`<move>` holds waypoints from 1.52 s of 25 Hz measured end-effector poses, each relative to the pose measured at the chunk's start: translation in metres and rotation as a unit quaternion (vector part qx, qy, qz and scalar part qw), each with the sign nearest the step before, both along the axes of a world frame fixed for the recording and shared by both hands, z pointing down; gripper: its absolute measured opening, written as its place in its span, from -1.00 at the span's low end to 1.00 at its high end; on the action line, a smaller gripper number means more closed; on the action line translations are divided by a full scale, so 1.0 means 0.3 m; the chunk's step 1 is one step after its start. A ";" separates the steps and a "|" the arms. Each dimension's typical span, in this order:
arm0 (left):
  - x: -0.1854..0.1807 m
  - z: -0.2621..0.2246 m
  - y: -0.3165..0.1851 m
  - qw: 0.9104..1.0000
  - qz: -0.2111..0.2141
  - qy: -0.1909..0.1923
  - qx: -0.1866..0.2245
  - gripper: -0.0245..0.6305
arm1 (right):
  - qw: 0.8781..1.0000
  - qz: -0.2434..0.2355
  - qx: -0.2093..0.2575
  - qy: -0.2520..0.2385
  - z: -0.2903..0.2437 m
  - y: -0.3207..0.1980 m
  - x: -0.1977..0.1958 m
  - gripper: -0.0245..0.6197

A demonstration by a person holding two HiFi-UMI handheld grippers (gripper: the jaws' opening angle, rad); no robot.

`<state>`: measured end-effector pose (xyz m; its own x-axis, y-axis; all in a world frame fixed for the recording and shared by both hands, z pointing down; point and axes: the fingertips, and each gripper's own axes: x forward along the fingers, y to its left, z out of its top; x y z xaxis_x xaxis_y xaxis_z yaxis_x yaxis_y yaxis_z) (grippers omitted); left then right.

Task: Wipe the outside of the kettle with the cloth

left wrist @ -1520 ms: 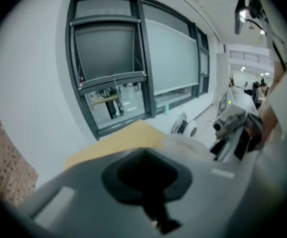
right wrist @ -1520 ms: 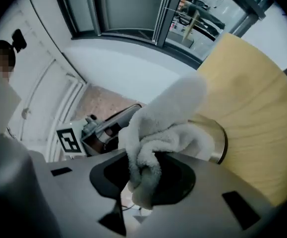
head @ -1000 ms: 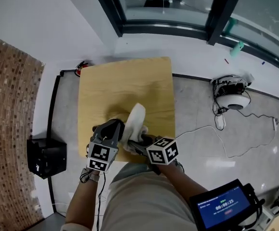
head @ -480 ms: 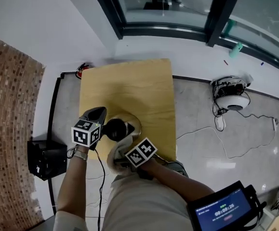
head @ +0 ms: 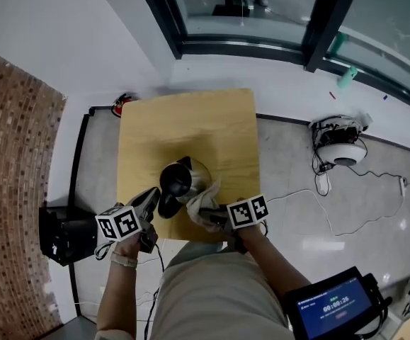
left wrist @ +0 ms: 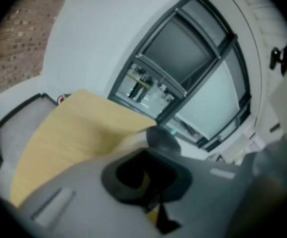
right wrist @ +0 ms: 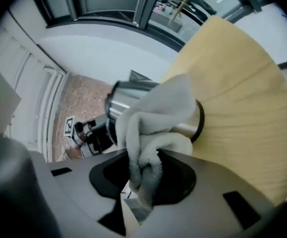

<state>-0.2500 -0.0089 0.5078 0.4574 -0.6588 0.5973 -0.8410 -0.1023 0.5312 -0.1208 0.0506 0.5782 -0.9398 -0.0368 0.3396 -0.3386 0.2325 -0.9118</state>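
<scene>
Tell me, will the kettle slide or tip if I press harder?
Likely slides: the kettle stands on a smooth table. It looks tall for its base, so a high push may tip it. The cloth, bunched in the right tool, is floppy and will give.

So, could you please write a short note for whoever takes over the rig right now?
Left gripper: jaws look together with nothing between them. It is beside the kettle; I can't tell if it touches.
Right gripper: shut on the cloth, which lies against the kettle's steel side.
The kettle stands on the table, near the person's edge.
Done: the cloth is gripped and on the kettle. How much has been wiped can't be told.
Left: wipe round the rest of the outside.
</scene>
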 end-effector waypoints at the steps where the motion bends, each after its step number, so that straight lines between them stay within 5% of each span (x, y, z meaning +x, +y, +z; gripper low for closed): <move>1: 0.015 -0.044 0.005 0.999 0.013 -0.025 0.030 -0.94 | 0.999 0.021 0.032 -0.014 -0.063 -0.034 0.032 -0.58; 2: 0.032 -0.093 -0.009 0.994 0.035 -0.072 0.072 -0.94 | 0.996 0.058 0.067 -0.033 -0.131 -0.085 0.060 -0.58; 4: 0.099 -0.163 -0.071 0.969 0.105 -0.168 0.149 -0.93 | 0.983 0.135 0.108 -0.067 -0.201 -0.199 0.082 -0.58; 7: 0.230 -0.131 -0.147 0.942 0.194 -0.219 0.163 -0.93 | 0.984 0.164 0.064 0.012 0.024 -0.297 0.080 -0.58; 9: 0.249 -0.119 -0.167 0.945 0.191 -0.219 0.152 -0.96 | 0.985 0.152 0.021 0.083 0.155 -0.308 0.092 -0.59; 10: 0.244 -0.121 -0.168 0.948 0.182 -0.214 0.148 -0.96 | 0.985 0.146 0.034 0.080 0.113 -0.309 0.085 -0.59; 14: 0.228 -0.121 -0.165 0.948 0.168 -0.221 0.153 -0.96 | 0.969 0.152 0.193 -0.017 -0.216 -0.331 -0.009 -0.59; 15: 0.224 -0.117 -0.163 0.948 0.167 -0.225 0.152 -0.96 | 0.969 0.167 0.181 0.004 -0.148 -0.349 -0.006 -0.58; 18: 0.227 -0.115 -0.165 0.950 0.169 -0.219 0.146 -0.96 | 0.977 0.174 0.040 0.116 0.202 -0.373 0.071 -0.59; 19: 0.228 -0.117 -0.165 0.950 0.170 -0.216 0.145 -0.96 | 0.978 0.158 0.043 0.126 0.195 -0.363 0.074 -0.59; 22: 0.227 -0.121 -0.162 0.949 0.172 -0.216 0.152 -0.96 | 0.971 0.149 0.185 0.032 -0.140 -0.343 0.003 -0.59; 23: 0.226 -0.120 -0.160 0.948 0.170 -0.219 0.153 -0.96 | 0.967 0.161 0.196 0.012 -0.172 -0.338 -0.007 -0.59; 24: 0.228 -0.120 -0.158 0.948 0.169 -0.223 0.153 -0.96 | 0.968 0.179 0.172 0.019 -0.118 -0.340 0.006 -0.59; 27: 0.236 -0.126 -0.158 0.947 0.165 -0.226 0.154 -0.96 | 0.977 0.190 0.002 0.097 0.194 -0.317 0.087 -0.59; 28: 0.236 -0.127 -0.157 0.948 0.164 -0.226 0.154 -0.96 | 0.980 0.178 -0.006 0.094 0.172 -0.295 0.085 -0.59; 32: 0.229 -0.119 -0.163 0.948 0.165 -0.224 0.153 -0.96 | 0.981 0.145 0.128 0.004 -0.155 -0.215 -0.007 -0.59; 36: 0.234 -0.123 -0.175 0.950 0.161 -0.226 0.146 -0.96 | 0.989 0.127 0.008 0.073 0.132 -0.110 0.017 -0.59; 38: 0.237 -0.126 -0.178 0.950 0.159 -0.224 0.149 -0.96 | 0.995 0.077 0.010 0.066 0.093 -0.042 -0.027 -0.59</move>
